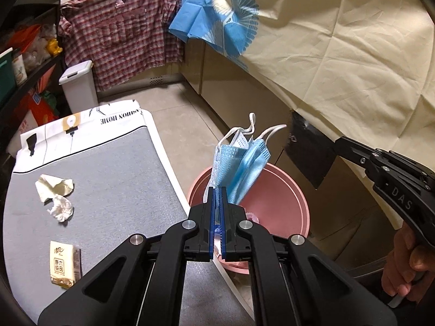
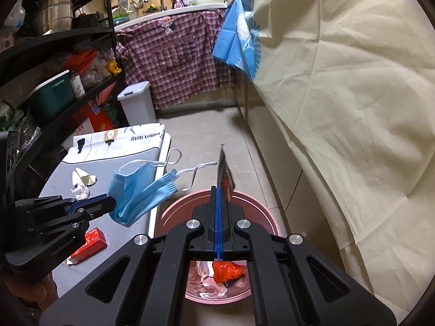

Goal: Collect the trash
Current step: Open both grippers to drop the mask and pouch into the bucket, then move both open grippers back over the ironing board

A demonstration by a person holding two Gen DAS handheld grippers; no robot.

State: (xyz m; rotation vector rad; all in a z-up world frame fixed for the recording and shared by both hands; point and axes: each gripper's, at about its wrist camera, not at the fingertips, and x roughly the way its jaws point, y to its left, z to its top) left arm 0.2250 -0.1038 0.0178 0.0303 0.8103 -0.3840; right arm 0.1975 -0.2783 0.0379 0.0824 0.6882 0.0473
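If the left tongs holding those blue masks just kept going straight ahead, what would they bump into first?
Probably the round pink plastic bin on the floor: the left tongs, shut on the blue face masks, point down toward its rim, though depth is unclear.

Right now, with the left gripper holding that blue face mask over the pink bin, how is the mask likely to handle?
Probably floppy: the face mask sags in folds from the shut left gripper. Likely very light, since a pinch at one edge carries it. Its loose ear loops might snag on the pink bin rim.

Two masks (image 2: 136,190), one basin (image 2: 258,203), two tissue wads (image 1: 58,207) (crumpled), one tissue pack (image 1: 64,265), one red box (image 2: 91,244).
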